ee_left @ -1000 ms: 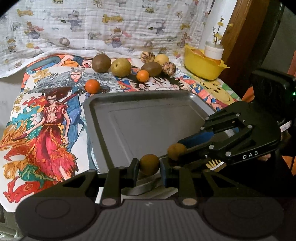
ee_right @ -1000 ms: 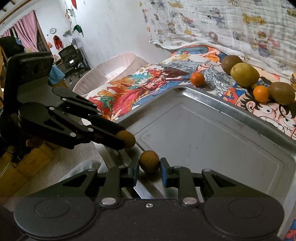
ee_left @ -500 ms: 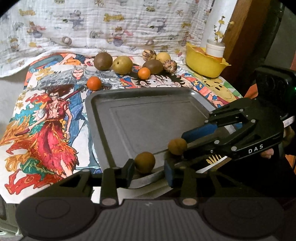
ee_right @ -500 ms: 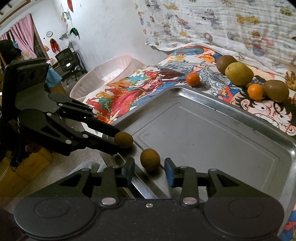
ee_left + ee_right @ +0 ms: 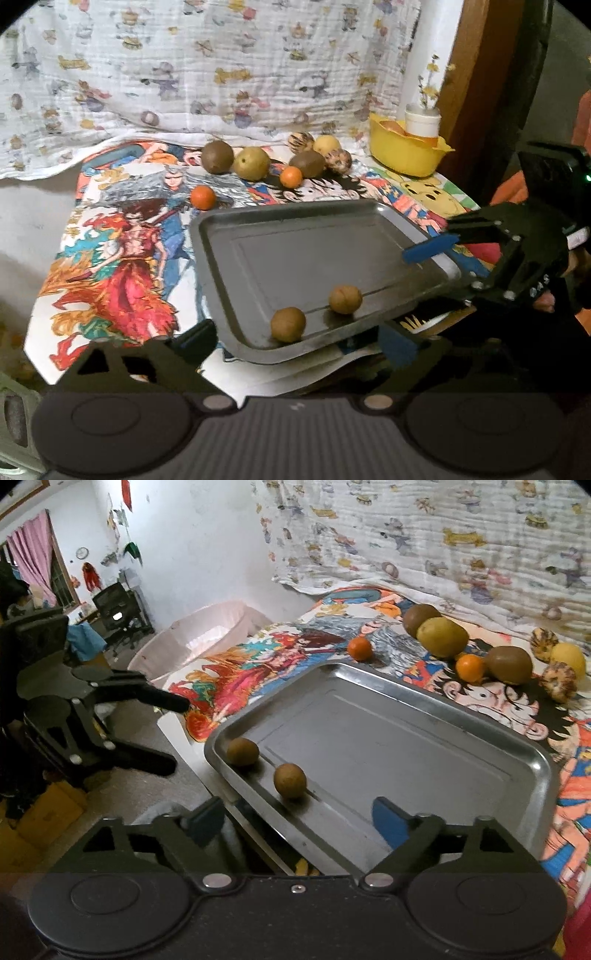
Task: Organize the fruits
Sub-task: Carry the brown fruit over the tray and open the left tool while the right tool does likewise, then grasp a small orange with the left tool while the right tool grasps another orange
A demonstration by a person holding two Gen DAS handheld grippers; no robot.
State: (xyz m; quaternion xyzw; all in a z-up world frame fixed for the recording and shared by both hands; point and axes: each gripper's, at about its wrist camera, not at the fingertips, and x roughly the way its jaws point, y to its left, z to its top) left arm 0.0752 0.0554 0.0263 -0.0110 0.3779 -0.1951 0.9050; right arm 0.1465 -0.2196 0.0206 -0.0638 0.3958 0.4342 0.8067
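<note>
A grey metal tray (image 5: 295,225) lies on a cartoon-print cloth; it also shows in the right wrist view (image 5: 406,698). Two small brown round fruits rest along its near edge: one (image 5: 288,324) in front of my left gripper and one (image 5: 345,299) to its right. In the right wrist view they are the left fruit (image 5: 242,751) and the nearer fruit (image 5: 290,780). My left gripper (image 5: 295,341) is open and empty just behind the tray edge. My right gripper (image 5: 295,818) is open and empty at the same edge.
Beyond the tray lie two small oranges (image 5: 202,197) (image 5: 290,176), kiwis (image 5: 217,157), a green pear (image 5: 252,163), a yellow fruit (image 5: 326,143) and speckled fruits (image 5: 339,161). A yellow bowl (image 5: 404,155) with a white cup stands back right. A pink tub (image 5: 199,635) stands off the table's left.
Both grippers opened and let go of their brown fruits, which now rest in the tray. Both grippers drew back from the tray edge.
</note>
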